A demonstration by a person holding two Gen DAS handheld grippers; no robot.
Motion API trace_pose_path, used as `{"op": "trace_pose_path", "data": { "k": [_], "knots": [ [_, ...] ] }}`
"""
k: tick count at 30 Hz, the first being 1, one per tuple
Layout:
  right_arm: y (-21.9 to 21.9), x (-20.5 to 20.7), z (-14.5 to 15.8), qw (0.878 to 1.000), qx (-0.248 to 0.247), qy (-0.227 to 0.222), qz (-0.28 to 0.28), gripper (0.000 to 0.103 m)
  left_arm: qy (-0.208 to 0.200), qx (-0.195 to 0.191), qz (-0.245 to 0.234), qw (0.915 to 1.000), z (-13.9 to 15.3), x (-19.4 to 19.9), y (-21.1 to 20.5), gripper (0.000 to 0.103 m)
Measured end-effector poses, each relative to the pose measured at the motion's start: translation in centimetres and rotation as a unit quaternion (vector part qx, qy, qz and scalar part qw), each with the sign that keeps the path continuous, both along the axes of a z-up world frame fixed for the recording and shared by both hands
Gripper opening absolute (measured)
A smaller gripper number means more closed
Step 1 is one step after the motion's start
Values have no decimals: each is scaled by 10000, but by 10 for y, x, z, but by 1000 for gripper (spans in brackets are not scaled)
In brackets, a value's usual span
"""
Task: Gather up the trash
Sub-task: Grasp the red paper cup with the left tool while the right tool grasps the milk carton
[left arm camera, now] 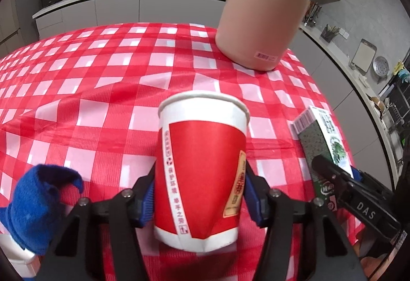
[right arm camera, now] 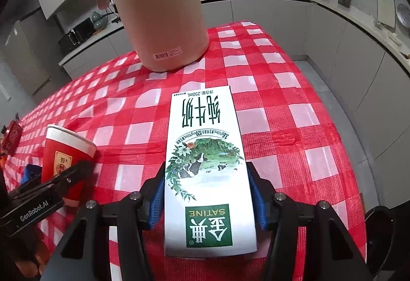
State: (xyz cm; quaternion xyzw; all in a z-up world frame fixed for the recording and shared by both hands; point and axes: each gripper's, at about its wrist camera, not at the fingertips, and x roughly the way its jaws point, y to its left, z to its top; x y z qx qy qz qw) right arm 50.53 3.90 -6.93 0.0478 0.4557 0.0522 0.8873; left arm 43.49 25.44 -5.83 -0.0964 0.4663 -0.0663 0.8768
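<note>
- We have our left gripper pinching a red paper cup: both blue pads press its sides, near the base, with the white rim pointing away from the jaws.
- Our right gripper pinches a milk carton the same way, the pads clamped on its two narrow edges about mid-length, the printed face up and the far end reaching well ahead of the jaws.
- Both pieces of trash seem to be held over the red-checked tablecloth; we cannot tell whether they touch it.
- A tall beige jug stands on the table well ahead of both jaws, so we should draw back or lift rather than push forward.
- The cup wall already looks slightly creased where we squeeze; we judge that gentle, steady pressure is enough, since more would crush it and loosen the hold.
- A dark round bin rim shows low to the right of the right jaws, off the table edge; we reckon that is the drop point, carton first, then the cup.
- A blue cloth lies just left of the left jaws; we should not snag it.
</note>
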Motion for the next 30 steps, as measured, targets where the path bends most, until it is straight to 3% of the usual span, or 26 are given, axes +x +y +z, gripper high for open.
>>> {"op": "trace_pose_path", "data": {
  "k": [17, 30],
  "knots": [
    [-22, -70, 42, 9983, 327, -477, 118, 56, -358, -26, -167, 9992, 36, -61, -32, 59],
    [-109, -153, 57, 9968, 585, -552, -45, 56, -429, -85, -440, 9981, 50, -114, -122, 59]
  ]
}}
